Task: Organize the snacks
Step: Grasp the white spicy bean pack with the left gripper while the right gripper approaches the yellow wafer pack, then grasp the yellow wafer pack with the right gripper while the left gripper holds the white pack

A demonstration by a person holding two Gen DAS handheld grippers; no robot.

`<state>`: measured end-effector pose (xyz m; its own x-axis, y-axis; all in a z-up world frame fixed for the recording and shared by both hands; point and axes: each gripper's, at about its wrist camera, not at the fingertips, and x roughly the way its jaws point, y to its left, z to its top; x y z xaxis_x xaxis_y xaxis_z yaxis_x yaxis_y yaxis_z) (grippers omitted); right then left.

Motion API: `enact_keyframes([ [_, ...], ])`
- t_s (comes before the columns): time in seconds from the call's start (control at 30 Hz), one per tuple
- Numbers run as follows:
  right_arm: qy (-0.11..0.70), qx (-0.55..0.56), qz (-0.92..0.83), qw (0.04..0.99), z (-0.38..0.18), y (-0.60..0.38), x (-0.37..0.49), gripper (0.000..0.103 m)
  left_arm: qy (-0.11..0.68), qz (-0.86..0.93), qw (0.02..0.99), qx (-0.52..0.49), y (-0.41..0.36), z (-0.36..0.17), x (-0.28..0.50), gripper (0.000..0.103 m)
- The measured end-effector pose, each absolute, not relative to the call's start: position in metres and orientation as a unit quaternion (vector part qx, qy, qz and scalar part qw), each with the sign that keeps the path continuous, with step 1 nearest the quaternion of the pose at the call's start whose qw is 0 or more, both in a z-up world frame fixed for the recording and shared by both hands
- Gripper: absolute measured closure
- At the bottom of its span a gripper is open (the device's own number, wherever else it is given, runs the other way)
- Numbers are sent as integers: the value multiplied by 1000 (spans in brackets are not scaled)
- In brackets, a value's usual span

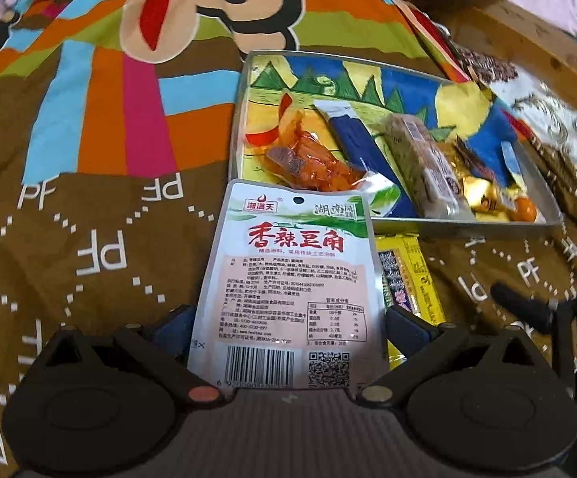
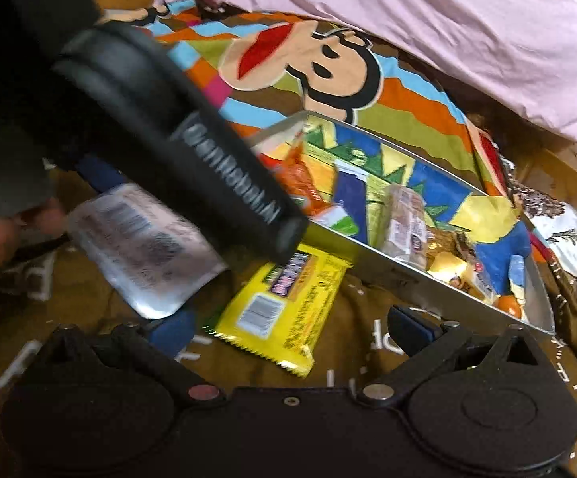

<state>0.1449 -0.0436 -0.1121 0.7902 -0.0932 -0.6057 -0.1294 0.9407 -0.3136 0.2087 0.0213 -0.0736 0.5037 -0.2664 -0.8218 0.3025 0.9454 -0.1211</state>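
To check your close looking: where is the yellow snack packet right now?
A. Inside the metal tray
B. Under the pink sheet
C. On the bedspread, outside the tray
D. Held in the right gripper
C: the yellow snack packet lies on the bedspread just outside the metal tray.

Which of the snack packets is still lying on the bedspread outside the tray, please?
The yellow packet. It lies flat on the brown bedspread just in front of the tray. The white packet is held in the left tool, and the others are in the tray.
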Motion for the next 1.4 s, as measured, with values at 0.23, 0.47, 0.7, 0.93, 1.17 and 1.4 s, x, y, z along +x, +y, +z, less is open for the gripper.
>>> enact_keyframes([
  [0.23, 327, -173, -5, 929, -121, -47, 159, 5, 469, -162, 868, 37, 13, -81, 216, 1],
  [0.47, 338, -125, 30, 932, -113, -53, 151, 42, 470, -159, 868, 11, 19, -83, 217, 4],
  [0.7, 356, -79, 32, 931, -101, -68, 133, 44, 474, -142, 869, -12, 29, -77, 204, 5],
  [0.93, 387, -86, 44, 917, -99, -70, 104, 42, 497, -119, 860, 19, 27, -71, 173, 5],
  [1.17, 376, -81, 43, 922, -104, -73, 111, 14, 506, -111, 855, 26, 24, -72, 177, 3],
  [1.4, 387, -33, 40, 920, -116, -84, 126, 19, 502, -117, 855, 55, 14, -84, 187, 4],
])
